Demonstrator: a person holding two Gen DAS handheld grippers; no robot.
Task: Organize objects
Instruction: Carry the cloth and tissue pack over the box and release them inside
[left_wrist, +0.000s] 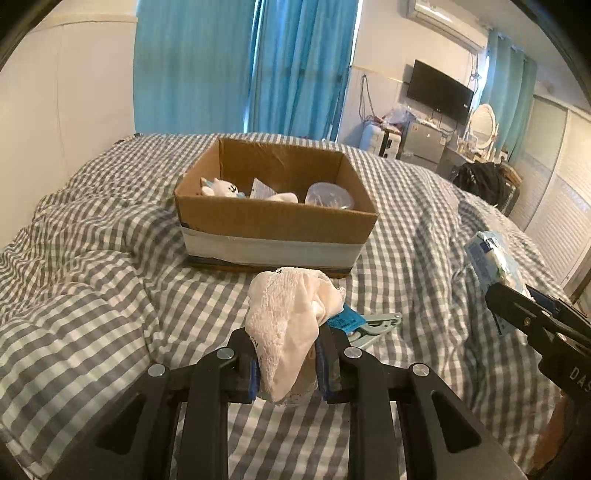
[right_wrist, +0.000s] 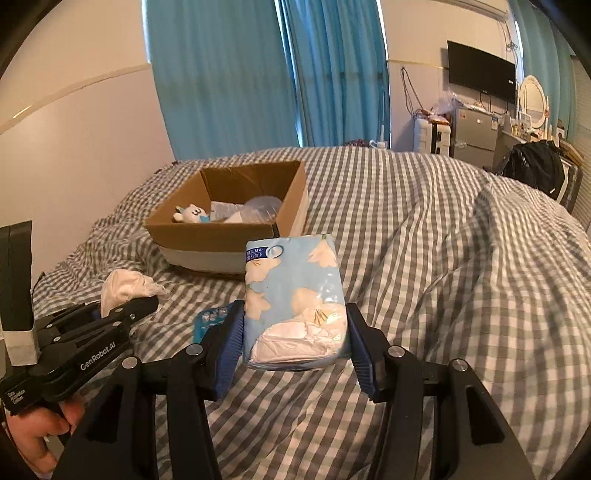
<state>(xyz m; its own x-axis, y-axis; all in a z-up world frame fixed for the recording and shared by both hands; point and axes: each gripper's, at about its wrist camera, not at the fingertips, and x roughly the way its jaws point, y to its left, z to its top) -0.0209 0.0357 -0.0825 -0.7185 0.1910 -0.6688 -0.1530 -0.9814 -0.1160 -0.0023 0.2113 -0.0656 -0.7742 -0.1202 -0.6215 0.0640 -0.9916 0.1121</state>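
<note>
My left gripper (left_wrist: 286, 360) is shut on a crumpled white lace cloth (left_wrist: 291, 314), held above the checked bed just in front of the cardboard box (left_wrist: 275, 221); it also shows at the left of the right wrist view (right_wrist: 122, 308). My right gripper (right_wrist: 295, 347) is shut on a light blue tissue pack (right_wrist: 295, 299) with white flowers, held above the bed to the right of the box (right_wrist: 218, 236); it also shows at the right of the left wrist view (left_wrist: 496, 297). The box holds a white plush toy (left_wrist: 221, 188), a clear round container (left_wrist: 328, 195) and a white item.
A blue packet (left_wrist: 345, 319) and a pale clip-like tool (left_wrist: 376, 325) lie on the grey-checked duvet (left_wrist: 110, 295) behind the left fingers. Blue curtains, a wall TV, a fridge and a dresser stand beyond the bed. A wall runs along the left.
</note>
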